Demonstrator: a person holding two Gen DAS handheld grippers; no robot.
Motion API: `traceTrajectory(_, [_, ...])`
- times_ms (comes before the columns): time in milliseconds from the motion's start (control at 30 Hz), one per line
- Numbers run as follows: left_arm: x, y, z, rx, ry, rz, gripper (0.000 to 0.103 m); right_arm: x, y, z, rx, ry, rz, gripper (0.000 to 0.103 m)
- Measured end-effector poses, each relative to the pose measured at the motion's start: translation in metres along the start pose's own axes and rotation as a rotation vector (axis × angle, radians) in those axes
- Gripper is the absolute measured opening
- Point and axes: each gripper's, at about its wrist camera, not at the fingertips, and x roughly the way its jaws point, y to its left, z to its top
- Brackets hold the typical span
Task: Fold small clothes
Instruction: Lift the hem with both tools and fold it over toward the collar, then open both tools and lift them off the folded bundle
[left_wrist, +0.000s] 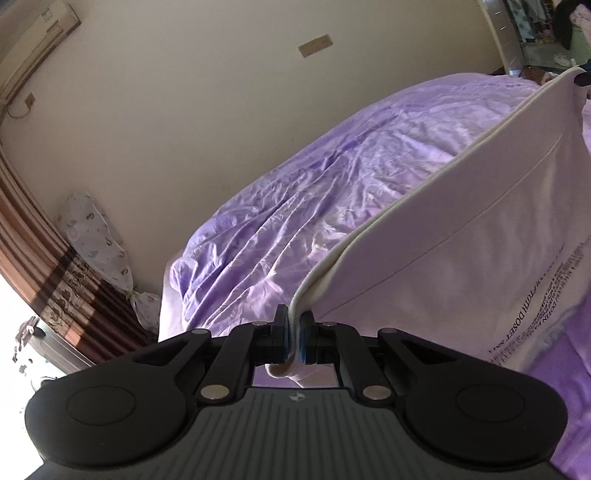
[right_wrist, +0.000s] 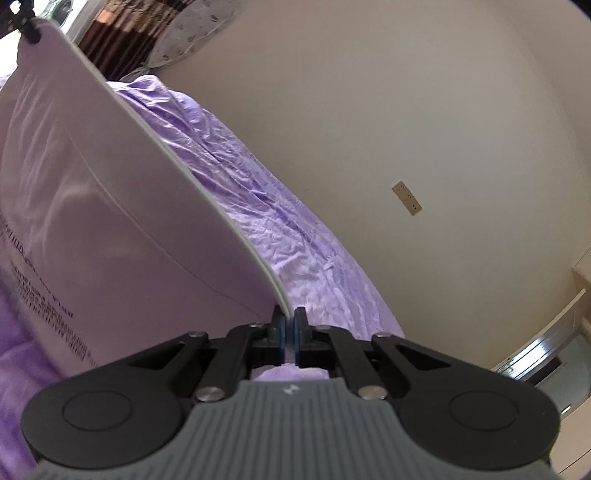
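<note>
Where fingers (left_wrist: 285, 334) pinch, white garment's (left_wrist: 480, 229) corner hidden.

Both grippers clamped, angled down.
Left gripper (left_wrist: 294, 334) pads pinch the white garment (left_wrist: 480, 221) hem; right gripper (right_wrist: 290, 338) jaws pinch its other corner.

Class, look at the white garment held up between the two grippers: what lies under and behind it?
Under and behind the white garment lies a wrinkled purple bedsheet, with a beige wall beyond. The bed directly beneath the hanging cloth is covered from view.
</note>
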Motion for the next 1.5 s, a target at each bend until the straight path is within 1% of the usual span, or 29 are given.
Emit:
traceTrajectory(100, [0.043,0.002,0.006,-0.044,0.030,-0.019,0.005,0.046,0.001,0.009,0.020,0.013,0.011,0.000])
traceTrajectory(233, [0.115,0.001,0.009,-0.111,0.083,-0.082,0.006,0.121,0.009,0.013,0.046,0.056,0.038,0.000])
traceTrajectory(333, [0.173,-0.004,0.003,-0.128,0.142,-0.124,0.006,0.179,0.022,0.006,0.070,0.110,0.083,0.000])
traceTrajectory(433, [0.222,-0.009,-0.012,-0.161,0.183,-0.159,0.006,0.238,0.046,-0.006,0.066,0.159,0.127,0.000])
traceTrajectory(500, [0.246,-0.011,-0.022,-0.184,0.206,-0.174,0.006,0.275,0.063,-0.012,0.065,0.181,0.145,0.000])
traceTrajectory(667, [0.281,-0.013,-0.032,-0.232,0.209,-0.199,0.006,0.321,0.091,-0.033,0.083,0.215,0.165,0.000])
traceTrajectory(767, [0.292,-0.014,-0.033,-0.248,0.218,-0.210,0.006,0.337,0.095,-0.038,0.093,0.211,0.163,0.000])
traceTrajectory(833, [0.287,-0.012,-0.034,-0.259,0.205,-0.205,0.005,0.344,0.097,-0.039,0.103,0.207,0.161,0.000])
traceTrajectory(900, [0.277,-0.007,-0.032,-0.288,0.168,-0.199,0.004,0.344,0.098,-0.039,0.113,0.197,0.146,0.000])
traceTrajectory(1033, [0.250,0.004,-0.026,-0.310,0.099,-0.182,0.004,0.325,0.095,-0.030,0.098,0.182,0.082,0.000])
traceTrajectory(1100, [0.252,0.005,-0.022,-0.308,0.110,-0.171,0.004,0.318,0.091,-0.023,0.104,0.164,0.058,0.000])
traceTrajectory(1167, [0.262,0.002,-0.018,-0.314,0.136,-0.161,0.004,0.320,0.087,-0.019,0.122,0.166,0.064,0.000])
traceTrajectory(1233, [0.271,-0.006,-0.017,-0.306,0.140,-0.145,0.004,0.328,0.090,-0.019,0.128,0.192,0.076,0.000])
traceTrajectory(1300, [0.278,-0.010,-0.021,-0.325,0.143,-0.145,0.005,0.338,0.096,-0.022,0.117,0.217,0.077,0.000])
traceTrajectory(1333, [0.282,-0.010,-0.023,-0.334,0.151,-0.150,0.006,0.342,0.098,-0.025,0.122,0.228,0.079,0.000])
traceTrajectory(1367, [0.287,-0.010,-0.025,-0.342,0.159,-0.156,0.011,0.345,0.099,-0.027,0.127,0.233,0.081,0.000])
traceTrajectory(1433, [0.291,-0.008,-0.029,-0.342,0.163,-0.163,0.017,0.350,0.098,-0.030,0.153,0.235,0.097,0.000])
traceTrajectory(1467, [0.292,-0.006,-0.031,-0.342,0.171,-0.167,0.023,0.352,0.097,-0.031,0.171,0.241,0.107,0.000])
traceTrajectory(1500, [0.293,-0.005,-0.031,-0.341,0.182,-0.169,0.026,0.354,0.094,-0.032,0.193,0.243,0.119,0.000])
